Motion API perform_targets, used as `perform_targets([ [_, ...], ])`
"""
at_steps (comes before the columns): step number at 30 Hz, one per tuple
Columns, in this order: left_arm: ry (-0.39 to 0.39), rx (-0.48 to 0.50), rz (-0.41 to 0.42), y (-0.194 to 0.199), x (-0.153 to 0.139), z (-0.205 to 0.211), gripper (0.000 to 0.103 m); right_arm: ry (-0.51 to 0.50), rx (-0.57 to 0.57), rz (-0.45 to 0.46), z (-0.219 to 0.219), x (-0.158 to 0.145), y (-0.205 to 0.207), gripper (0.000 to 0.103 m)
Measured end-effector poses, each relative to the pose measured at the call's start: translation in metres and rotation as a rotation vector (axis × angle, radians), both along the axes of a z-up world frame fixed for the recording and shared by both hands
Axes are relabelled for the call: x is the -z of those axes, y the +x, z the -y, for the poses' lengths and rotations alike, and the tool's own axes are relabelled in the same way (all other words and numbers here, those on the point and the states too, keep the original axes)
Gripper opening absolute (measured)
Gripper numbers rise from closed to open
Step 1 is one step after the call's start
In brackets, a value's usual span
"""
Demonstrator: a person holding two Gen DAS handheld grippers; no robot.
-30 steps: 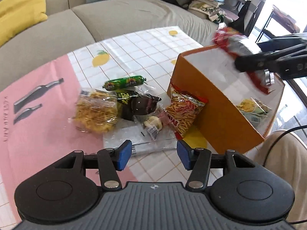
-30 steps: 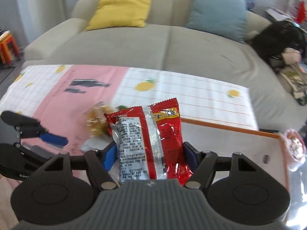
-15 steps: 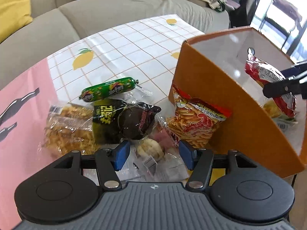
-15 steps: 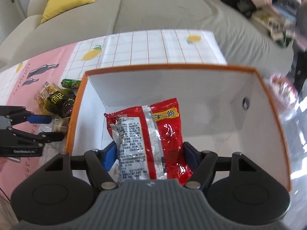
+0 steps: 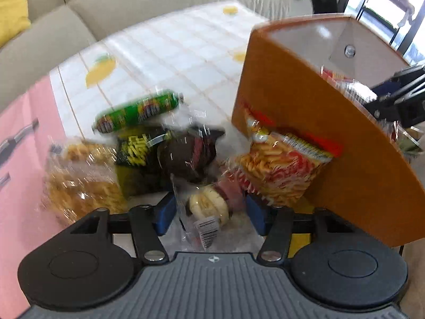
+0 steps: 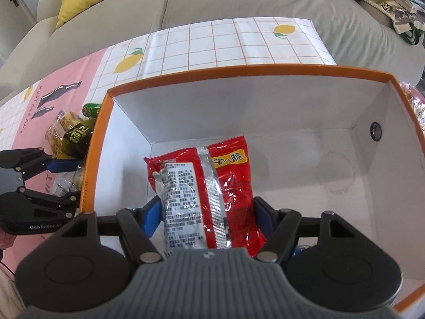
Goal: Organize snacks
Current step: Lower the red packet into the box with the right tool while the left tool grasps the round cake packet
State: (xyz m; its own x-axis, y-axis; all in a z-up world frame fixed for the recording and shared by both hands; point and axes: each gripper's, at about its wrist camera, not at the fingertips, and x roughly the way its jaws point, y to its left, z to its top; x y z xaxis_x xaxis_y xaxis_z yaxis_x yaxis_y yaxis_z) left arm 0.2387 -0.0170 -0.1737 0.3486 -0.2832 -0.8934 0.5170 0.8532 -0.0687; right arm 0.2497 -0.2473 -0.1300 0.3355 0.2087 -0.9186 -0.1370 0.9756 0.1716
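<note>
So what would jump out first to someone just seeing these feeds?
The orange box, white inside, with the right hand-held gripper holding a red snack packet down in it. Beside the box, the left hand-held gripper, jaws closing, straddles a small clear-wrapped snack in the pile.

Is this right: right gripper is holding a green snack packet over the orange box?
Not quite. The packet clamped in the right gripper is red, not green, as the right wrist view shows. The rest holds: it hangs over the orange box.
</note>
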Motion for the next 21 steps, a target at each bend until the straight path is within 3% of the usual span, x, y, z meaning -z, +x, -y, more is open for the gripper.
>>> perform_targets([
  [5, -0.009, -0.040, 0.019, -0.005, -0.003, 0.000, 0.053, -0.024, -0.034, -0.002, -0.007, 0.006, 0.005, 0.069],
  [14, -0.099, -0.147, 0.053, -0.014, -0.046, -0.017, 0.052, -0.111, -0.028, -0.035, -0.006, 0.026, 0.024, 0.069],
  [18, -0.134, -0.133, 0.072, -0.016, -0.074, -0.012, 0.052, -0.074, -0.001, -0.094, 0.002, 0.033, 0.036, 0.070],
  [21, -0.137, -0.092, 0.088, -0.016, -0.093, 0.003, 0.052, -0.120, -0.013, -0.108, 0.000, 0.036, 0.039, 0.073],
])
